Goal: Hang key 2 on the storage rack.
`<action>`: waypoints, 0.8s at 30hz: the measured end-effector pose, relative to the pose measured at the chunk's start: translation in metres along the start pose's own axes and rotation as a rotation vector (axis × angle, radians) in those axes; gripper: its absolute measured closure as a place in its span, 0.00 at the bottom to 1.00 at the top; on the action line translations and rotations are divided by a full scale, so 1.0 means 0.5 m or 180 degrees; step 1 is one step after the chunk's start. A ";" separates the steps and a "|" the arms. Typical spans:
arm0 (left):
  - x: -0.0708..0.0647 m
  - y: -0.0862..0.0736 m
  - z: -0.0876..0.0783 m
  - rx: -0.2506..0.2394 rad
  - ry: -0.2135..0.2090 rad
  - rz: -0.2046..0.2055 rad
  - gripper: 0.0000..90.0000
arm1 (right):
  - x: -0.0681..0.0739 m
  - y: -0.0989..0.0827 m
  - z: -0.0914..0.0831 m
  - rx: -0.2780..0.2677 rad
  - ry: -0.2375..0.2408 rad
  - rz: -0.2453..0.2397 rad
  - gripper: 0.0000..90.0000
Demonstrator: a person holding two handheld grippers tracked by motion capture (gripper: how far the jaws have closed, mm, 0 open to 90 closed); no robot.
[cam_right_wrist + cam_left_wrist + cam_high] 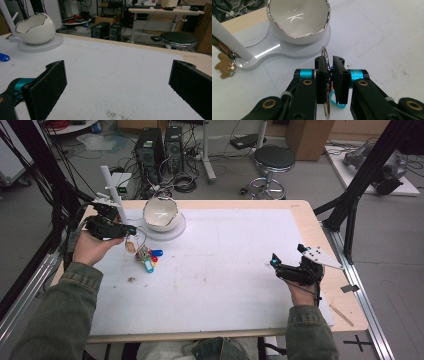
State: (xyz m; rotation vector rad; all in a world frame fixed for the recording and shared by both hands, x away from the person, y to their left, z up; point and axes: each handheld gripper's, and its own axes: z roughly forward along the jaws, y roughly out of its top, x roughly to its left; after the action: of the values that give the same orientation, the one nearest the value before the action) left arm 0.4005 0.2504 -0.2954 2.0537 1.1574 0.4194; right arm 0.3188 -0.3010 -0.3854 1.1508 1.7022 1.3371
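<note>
The white bowl (298, 18) was empty. The left gripper (329, 68) had its jaws pinched tight on the key ring (325, 53); the right gripper (117, 82) jaws stood wide open, holding nothing.

Even overhead light is washing the white worktop (225, 270); glare is streaking the bowl (298, 18), shadows are staying faint, and close jaws are blurring softly.
</note>
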 end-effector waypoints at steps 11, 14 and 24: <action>0.004 0.033 -0.028 -0.0057 0.0039 0.0026 0.91 | -0.003 0.000 -0.002 -0.0019 -0.0001 0.0014 0.00; 0.008 0.038 -0.033 -0.0086 0.0018 0.0021 0.91 | -0.002 0.001 -0.003 -0.0015 -0.0001 0.0022 0.01; 0.021 0.052 -0.055 -0.0180 0.0019 -0.0030 0.91 | -0.001 0.000 -0.001 -0.0012 0.0002 0.0014 0.01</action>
State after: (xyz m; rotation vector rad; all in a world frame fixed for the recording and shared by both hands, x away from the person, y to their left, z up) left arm 0.4054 0.2627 -0.2585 1.9990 1.1457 0.4489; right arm 0.3186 -0.3017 -0.3850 1.1528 1.6978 1.3428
